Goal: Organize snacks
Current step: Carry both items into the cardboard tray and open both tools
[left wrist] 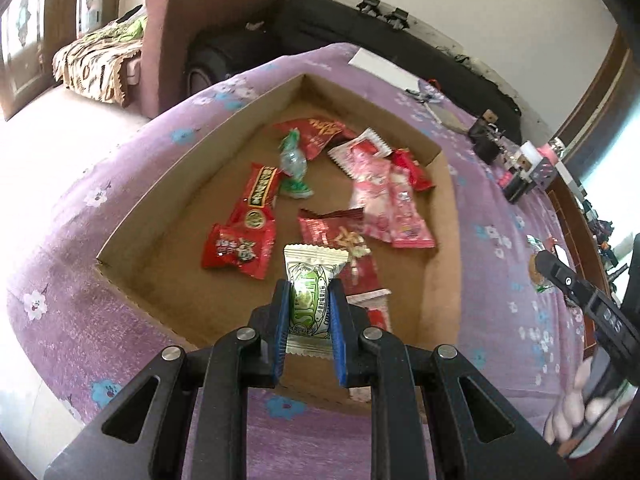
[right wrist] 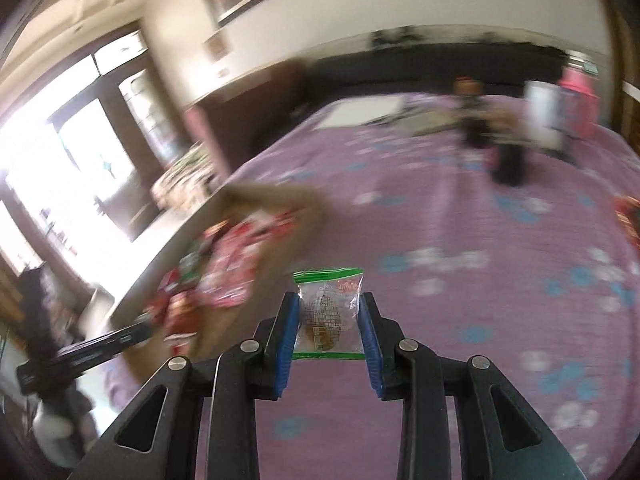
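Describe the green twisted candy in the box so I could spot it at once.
On the purple flowered cloth sits a shallow cardboard box of snacks. Near its far corner lies the candy, partly overlapping a red packet. It alone is green, clear-wrapped and twisted at both ends.

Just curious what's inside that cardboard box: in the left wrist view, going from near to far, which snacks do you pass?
Green-and-white packet in the left hand-held gripper → big red packet → green twisted candy → red packet at the far corner.
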Motion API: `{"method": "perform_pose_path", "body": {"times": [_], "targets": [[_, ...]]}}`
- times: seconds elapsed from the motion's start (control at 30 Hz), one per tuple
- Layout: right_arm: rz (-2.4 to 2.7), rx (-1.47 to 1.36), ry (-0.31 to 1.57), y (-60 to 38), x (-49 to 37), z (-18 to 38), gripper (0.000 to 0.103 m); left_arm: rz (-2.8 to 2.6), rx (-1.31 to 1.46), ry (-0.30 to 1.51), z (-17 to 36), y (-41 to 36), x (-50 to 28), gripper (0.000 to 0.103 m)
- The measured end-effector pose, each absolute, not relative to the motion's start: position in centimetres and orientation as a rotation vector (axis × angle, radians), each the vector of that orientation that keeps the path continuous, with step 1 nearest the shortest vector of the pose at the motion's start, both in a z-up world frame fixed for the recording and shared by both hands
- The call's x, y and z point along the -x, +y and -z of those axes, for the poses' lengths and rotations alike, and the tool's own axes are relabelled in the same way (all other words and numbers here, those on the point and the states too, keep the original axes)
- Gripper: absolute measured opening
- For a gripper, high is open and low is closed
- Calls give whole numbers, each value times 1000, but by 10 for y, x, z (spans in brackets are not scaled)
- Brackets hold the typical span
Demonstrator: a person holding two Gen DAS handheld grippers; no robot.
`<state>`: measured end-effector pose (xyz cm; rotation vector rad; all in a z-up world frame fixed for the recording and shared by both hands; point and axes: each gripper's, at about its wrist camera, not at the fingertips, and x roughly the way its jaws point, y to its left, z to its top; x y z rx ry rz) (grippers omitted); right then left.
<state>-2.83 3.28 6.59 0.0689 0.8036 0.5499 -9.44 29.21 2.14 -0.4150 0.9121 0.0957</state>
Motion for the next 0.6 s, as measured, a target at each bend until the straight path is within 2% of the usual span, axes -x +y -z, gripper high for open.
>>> {"method": "perform_pose_path", "body": {"times": [0.3,0.4,0.43,0.47,0.6], "targets": [[-659,68,870,132,43,-49,31,-100,412,892,-23,297,100,20],[-658,115,877,151,45,-42,31,-95,429,880,-26,301,105,31],[-655,126,877,154,46,-40,31,-95,438,874,-27,304,108,43],[-650,137,878,157,46,-38,31,-90,448,864,-29,306,110,48],[-632,153,880,162,44,-32,34,-101,464,831,-36,313,118,52]]}}
